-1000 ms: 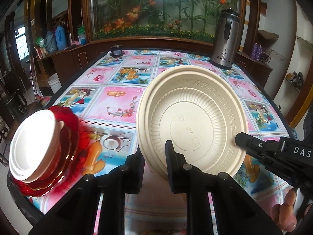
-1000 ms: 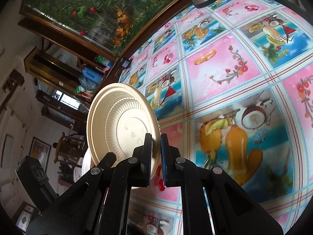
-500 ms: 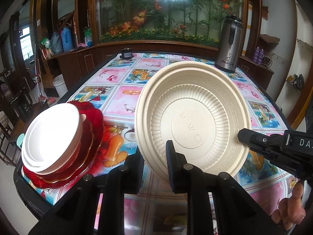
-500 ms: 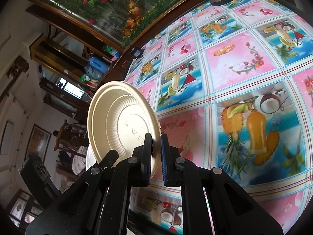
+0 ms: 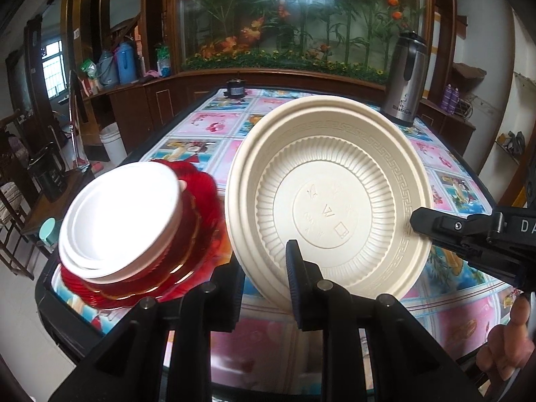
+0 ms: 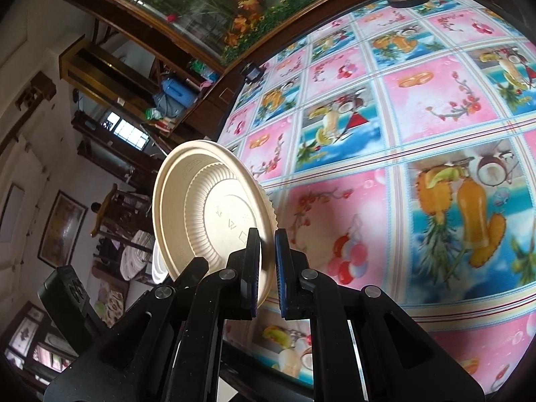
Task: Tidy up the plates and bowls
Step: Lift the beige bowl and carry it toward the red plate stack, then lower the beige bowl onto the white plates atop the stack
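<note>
Two grippers hold one cream plate (image 5: 335,197) on edge: right gripper (image 6: 266,268) clamped tight on its rim, left gripper (image 5: 264,268) straddling its lower rim. Left of it, white bowls (image 5: 124,214) sit on red plates (image 5: 201,214).

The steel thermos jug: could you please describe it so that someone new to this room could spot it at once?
Start from the long table with the pink and blue fruit-print cloth. Follow it to its far right corner, in front of the big glass case of artificial flowers. There the steel thermos jug stands upright, the only tall shiny metal thing on the table, with a black lid and handle.
</note>
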### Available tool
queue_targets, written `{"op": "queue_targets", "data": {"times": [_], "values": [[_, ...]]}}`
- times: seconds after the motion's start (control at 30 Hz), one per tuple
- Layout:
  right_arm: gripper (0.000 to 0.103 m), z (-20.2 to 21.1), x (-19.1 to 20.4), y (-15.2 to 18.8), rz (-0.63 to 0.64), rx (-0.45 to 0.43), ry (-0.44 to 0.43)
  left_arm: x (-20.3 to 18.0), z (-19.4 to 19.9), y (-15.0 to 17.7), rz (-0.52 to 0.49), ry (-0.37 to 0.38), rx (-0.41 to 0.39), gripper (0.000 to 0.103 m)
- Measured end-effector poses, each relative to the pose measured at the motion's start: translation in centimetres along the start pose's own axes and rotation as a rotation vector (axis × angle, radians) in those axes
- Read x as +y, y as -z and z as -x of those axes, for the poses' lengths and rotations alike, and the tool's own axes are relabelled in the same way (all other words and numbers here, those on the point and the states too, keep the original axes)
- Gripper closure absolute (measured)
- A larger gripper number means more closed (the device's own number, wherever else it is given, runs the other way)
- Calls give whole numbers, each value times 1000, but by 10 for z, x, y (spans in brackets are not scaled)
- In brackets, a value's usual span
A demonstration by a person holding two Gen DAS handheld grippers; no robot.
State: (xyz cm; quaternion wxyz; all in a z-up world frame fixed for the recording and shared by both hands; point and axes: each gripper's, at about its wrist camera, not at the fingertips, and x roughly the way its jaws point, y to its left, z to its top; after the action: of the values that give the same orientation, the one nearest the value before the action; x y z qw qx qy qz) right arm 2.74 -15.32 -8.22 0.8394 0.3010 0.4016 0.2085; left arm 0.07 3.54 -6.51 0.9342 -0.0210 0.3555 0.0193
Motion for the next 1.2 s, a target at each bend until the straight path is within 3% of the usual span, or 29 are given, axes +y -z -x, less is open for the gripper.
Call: {"op": "queue_targets", "data": {"times": [0.5,1.2], "values": [[95,-31,45,9,58,72,-44,37,11,3,70,-71,-27,79],[94,-107,143,-2,158,173,-132,117,16,-28,147,-246,-16,77]]}}
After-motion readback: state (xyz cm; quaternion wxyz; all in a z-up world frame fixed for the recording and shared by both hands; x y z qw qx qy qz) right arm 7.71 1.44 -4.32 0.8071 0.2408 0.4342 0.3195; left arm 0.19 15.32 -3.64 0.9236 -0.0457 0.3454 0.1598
